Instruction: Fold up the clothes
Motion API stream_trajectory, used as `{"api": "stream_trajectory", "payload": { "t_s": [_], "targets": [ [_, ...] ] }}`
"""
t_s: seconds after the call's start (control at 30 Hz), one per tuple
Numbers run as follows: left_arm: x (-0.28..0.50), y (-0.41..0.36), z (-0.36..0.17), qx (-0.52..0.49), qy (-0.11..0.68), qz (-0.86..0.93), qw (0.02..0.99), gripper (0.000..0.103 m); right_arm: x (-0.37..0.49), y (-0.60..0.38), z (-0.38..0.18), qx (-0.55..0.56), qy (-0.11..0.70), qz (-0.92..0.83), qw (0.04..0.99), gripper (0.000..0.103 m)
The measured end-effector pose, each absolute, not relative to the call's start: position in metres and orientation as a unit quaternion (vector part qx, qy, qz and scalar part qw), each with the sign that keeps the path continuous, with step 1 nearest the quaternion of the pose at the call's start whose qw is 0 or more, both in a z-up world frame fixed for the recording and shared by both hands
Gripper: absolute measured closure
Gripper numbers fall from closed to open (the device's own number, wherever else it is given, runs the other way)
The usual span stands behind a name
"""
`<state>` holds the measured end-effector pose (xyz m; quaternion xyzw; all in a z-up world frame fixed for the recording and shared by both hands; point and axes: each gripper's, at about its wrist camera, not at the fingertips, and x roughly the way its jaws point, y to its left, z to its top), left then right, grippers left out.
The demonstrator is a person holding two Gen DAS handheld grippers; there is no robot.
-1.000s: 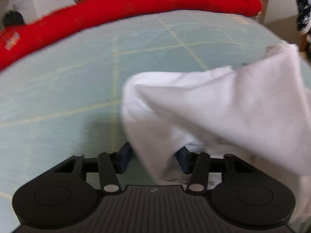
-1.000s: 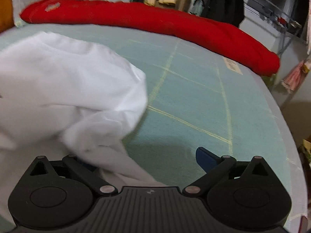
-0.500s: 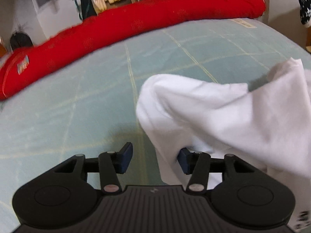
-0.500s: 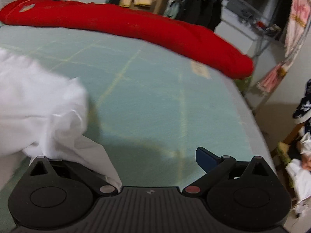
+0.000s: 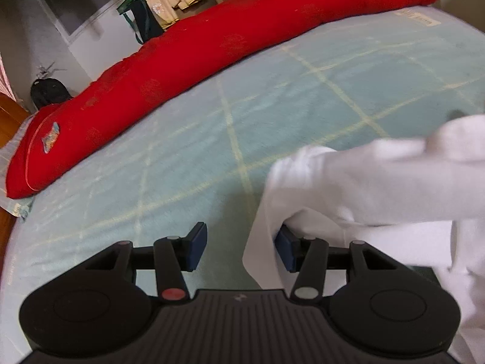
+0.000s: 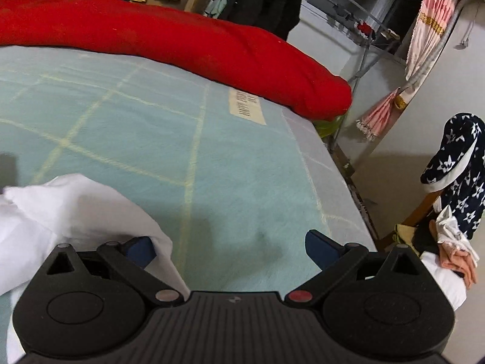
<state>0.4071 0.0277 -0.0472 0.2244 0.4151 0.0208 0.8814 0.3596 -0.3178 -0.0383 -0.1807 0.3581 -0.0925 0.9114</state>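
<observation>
Two grippers, both open, nothing clamped — left gripper (image 5: 241, 250) half-spread, right gripper (image 6: 229, 247) wide. White garment (image 5: 379, 179) bunched on green bedsheet (image 5: 188, 163), draping each inner finger. Grip separate edges, spread flat first.

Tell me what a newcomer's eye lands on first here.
First the long red quilt, rolled along the far edge of the pale green bed. Then the white garment, bunched in the near foreground and draped over one finger each of the left gripper and right gripper.
</observation>
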Motion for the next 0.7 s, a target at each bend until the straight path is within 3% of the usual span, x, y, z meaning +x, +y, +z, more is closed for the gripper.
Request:
{"api": "stream_trajectory", "payload": {
  "t_s": [0.27, 0.47, 0.7],
  "targets": [
    [0.438, 0.043, -0.055, 0.203, 0.429, 0.032, 0.88, 0.054, 0.395, -0.333, -0.04, -0.169, 0.356, -0.122, 0.911, 0.001],
    [0.418, 0.047, -0.058, 0.191, 0.436, 0.014, 0.879, 0.054, 0.384, -0.329, -0.042, -0.157, 0.366, -0.094, 0.912, 0.001],
    [0.371, 0.051, -0.039, 0.145, 0.435, -0.029, 0.888, 0.054, 0.335, -0.318, -0.009, -0.136, 0.353, -0.053, 0.924, 0.001]
  ]
}}
